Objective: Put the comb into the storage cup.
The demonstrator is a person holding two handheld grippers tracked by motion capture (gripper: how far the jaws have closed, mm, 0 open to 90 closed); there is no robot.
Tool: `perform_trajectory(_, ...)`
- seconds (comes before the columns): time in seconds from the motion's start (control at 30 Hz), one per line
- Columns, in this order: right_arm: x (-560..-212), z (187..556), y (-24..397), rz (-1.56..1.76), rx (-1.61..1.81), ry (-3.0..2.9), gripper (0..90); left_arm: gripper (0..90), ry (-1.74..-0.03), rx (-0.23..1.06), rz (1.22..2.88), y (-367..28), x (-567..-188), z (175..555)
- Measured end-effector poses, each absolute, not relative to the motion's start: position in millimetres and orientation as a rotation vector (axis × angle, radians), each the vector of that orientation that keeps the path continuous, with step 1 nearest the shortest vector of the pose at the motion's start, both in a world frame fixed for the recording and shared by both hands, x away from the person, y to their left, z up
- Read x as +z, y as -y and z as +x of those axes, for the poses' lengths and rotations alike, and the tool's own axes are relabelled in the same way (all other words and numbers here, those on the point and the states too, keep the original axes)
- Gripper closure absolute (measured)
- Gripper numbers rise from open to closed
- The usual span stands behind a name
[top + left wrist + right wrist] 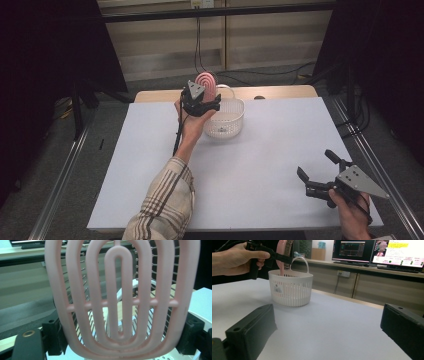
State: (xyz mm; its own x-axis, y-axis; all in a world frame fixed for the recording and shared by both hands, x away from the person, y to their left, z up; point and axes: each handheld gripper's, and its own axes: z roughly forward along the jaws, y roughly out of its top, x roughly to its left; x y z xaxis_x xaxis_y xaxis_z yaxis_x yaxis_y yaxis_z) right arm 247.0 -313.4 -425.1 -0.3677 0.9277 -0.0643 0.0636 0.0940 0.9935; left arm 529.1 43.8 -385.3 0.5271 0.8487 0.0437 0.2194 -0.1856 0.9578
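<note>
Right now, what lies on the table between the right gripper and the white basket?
Nothing: in the high view the white tabletop is bare between the right gripper and the white basket. The right gripper view shows the same bare stretch.

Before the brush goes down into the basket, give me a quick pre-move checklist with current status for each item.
1. Grip on the pink hairbrush: ok. The left gripper has its jaws closed on the brush's sides, head upright.
2. Brush over the white basket: ok. The right gripper view shows it standing at the basket's near rim, lower end inside.
3. Basket handle clear of the brush: cannot tell. It arches close behind the brush.
4. Basket contents: cannot tell. Its floor is mostly hidden.
5. Right gripper out of the way: ok. Jaws open, far off near the table's front right corner.
6. Basket upright and steady: ok.
</note>
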Motion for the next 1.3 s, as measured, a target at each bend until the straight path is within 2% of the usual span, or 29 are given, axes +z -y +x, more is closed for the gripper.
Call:
perform_trajectory(0.73,-425.1,246.9,313.8,1.005,1.380,-1.582,0.0,16.2,-0.941,0.695,1.701,-48.2,-383.0,539.7)
perform_trajectory(1.07,-424.8,246.5,313.2,0.999,1.382,-1.584,0.0,9.9,-0.936,0.703,1.732,-50.4,-384.5,540.4)
perform_trajectory(1.3,-425.1,247.0,313.4,1.001,1.383,-1.585,0.0,4.1,-0.954,0.657,1.719,-55.8,-386.2,542.4)
